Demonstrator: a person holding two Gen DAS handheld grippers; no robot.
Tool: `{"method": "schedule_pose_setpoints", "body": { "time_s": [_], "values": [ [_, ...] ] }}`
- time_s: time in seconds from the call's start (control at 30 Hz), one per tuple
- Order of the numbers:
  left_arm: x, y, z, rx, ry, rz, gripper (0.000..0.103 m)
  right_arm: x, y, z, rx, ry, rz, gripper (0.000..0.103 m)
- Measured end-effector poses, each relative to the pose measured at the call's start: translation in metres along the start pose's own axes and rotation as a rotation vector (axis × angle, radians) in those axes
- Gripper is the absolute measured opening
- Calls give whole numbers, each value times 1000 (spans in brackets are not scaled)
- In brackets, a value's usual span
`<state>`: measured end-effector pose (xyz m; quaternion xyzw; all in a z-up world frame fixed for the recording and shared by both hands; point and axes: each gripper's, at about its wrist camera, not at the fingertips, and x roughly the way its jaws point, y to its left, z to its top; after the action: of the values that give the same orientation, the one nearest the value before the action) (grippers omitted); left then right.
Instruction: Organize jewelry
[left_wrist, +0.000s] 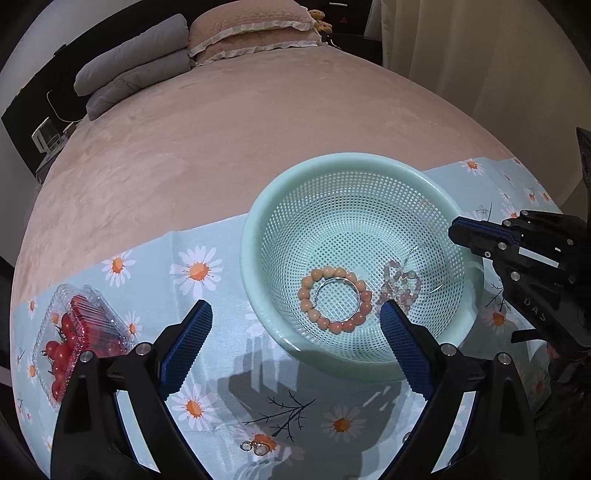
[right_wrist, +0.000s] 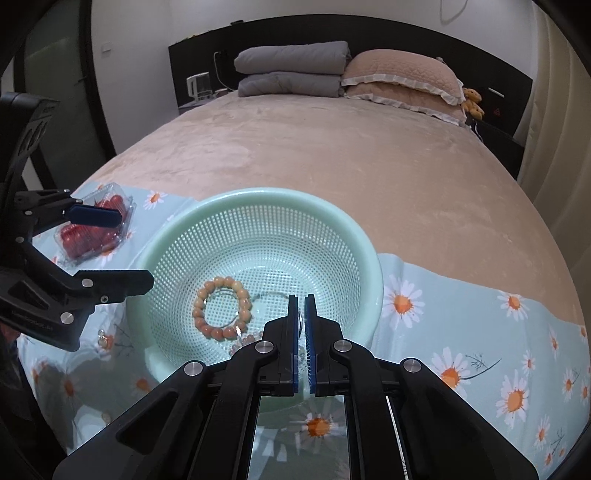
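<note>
Bedroom, pink bedspread with a daisy-print cloth laid over the near end; folded grey blankets and pillows at the far headboard. On the cloth sits a mint-green colander basket.

Inside the basket: an orange bead bracelet with a thin silver bangle lying inside its ring, and a pale pink bead bracelet beside them. A thin chain also seems to lie on the mesh, too faint to be sure.

Still outside: a small pair of earrings on the cloth, in front of the basket's near rim. A clear box of cherry tomatoes lies off to the left.

Left tongs: jaws wide apart, nothing between them, hovering over the near-left rim. The earrings lie below and behind the fingertips, back toward the handle, roughly midway between the two fingers.

Right tongs: blue pads almost together, only a slim gap; they hang over the right inner side of the basket. A fine thread or chain may run between the pads, cannot tell for certain.

Judgement: the earrings are the likely next pickup. The left tongs are nearer and already open; the move calls for pulling back and dipping down. The right tongs are across the basket, well apart from them.
</note>
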<state>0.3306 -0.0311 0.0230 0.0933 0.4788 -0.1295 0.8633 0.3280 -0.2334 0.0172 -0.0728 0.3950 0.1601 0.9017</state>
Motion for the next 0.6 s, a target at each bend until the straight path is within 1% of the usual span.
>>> {"method": "schedule_pose_setpoints", "body": {
  "time_s": [0.03,0.1,0.13,0.17,0.3,0.37,0.4,0.6],
  "values": [
    [1,-1,-1,2,3,-1,91,-1,-2,0,5,0,-2,6],
    [3,-1,-2,5,9,2,91,-5,-7,0,21,-8,-14,19],
    [3,0,-2,5,9,4,91,-9,-9,0,24,-16,-20,31],
    [1,1,-3,1,8,5,91,-12,-10,-1,25,-24,-25,36],
    [-6,7,-10,-10,6,11,91,-29,-8,-6,17,-39,-25,38],
    [-11,10,-16,-18,8,14,91,-35,-3,-11,5,-41,-28,42],
    [-13,12,-19,-25,10,18,91,-39,1,-14,-2,-39,-22,42],
    [-20,22,-51,-53,35,26,91,-51,24,-42,-12,-34,1,44]
  ]
}}
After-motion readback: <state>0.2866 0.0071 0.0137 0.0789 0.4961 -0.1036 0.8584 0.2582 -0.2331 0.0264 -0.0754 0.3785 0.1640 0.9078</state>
